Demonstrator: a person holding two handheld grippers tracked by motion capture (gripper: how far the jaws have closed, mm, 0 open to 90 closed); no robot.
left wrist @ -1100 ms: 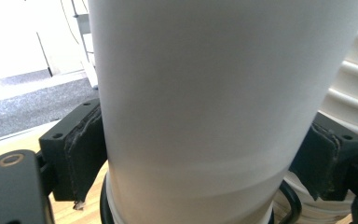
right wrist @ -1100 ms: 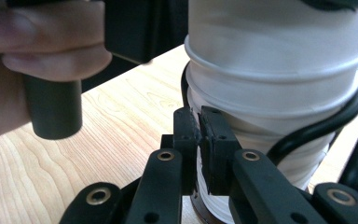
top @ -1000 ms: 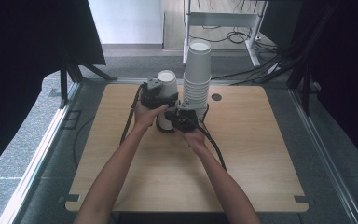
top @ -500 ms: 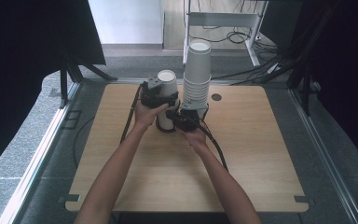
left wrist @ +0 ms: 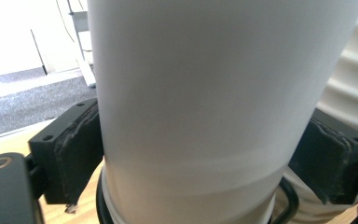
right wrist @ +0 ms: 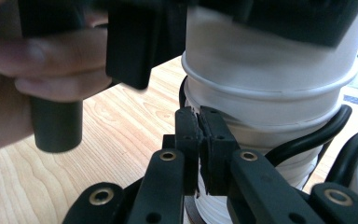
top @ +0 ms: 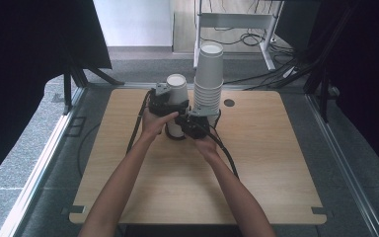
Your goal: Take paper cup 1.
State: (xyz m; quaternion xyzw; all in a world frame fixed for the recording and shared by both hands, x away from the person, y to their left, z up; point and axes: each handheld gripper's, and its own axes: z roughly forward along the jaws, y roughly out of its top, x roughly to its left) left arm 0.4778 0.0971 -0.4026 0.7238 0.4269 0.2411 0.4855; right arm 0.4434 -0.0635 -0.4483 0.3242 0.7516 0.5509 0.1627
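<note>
The pale wooden table (top: 276,197) sat in a dim room, with grey carpet and tangled cables beyond its far edge. Towards the back of it the left gripper (top: 162,102) had a white cup (left wrist: 191,93) between its jaws; they had just been opening, yet both pads seemed to rest against the cup's sides, a light hold as far as the close view allowed. That cup sat nested on a lower cup (right wrist: 261,135) standing on the wood. The right gripper (right wrist: 199,135) was clenched tight at the lower cup's wall, and I could not tell whether it pinched any paper.

With the hold so slack, the white cup could have slipped or tipped if lifted. The tall stack of cups (top: 209,79) stood just beside it, so a sideways swing might have toppled it. A black cable (right wrist: 317,133) curled round the lower cup and could have dragged it along.

Behind the cups the far edge was near. The whole near half of the table lay bare, as did its right side, the safer way to move
</note>
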